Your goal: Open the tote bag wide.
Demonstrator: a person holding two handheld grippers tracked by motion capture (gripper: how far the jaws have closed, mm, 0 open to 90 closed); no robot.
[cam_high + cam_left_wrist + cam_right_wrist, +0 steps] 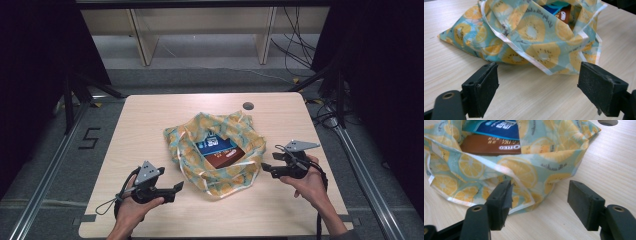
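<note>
A fixed camera overhead looks forward and down across the worktop (pixel 150 115); two low, close cameras, one riding on each tool, face the same fruit-print bag (pixel 215 150) from left and right.

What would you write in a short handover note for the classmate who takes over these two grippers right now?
Left gripper: open, holding nothing, just short of the fruit-print cloth bag.
Right gripper: open, holding nothing, at the bag's other side.
The bag lies mid-table, mouth open and crumpled; a blue packet and a brown packet lie inside.
Done: both packets are in the bag.
Left: probably to grip the bag's edges and close or lift it; neither gripper has hold of the cloth.
</note>
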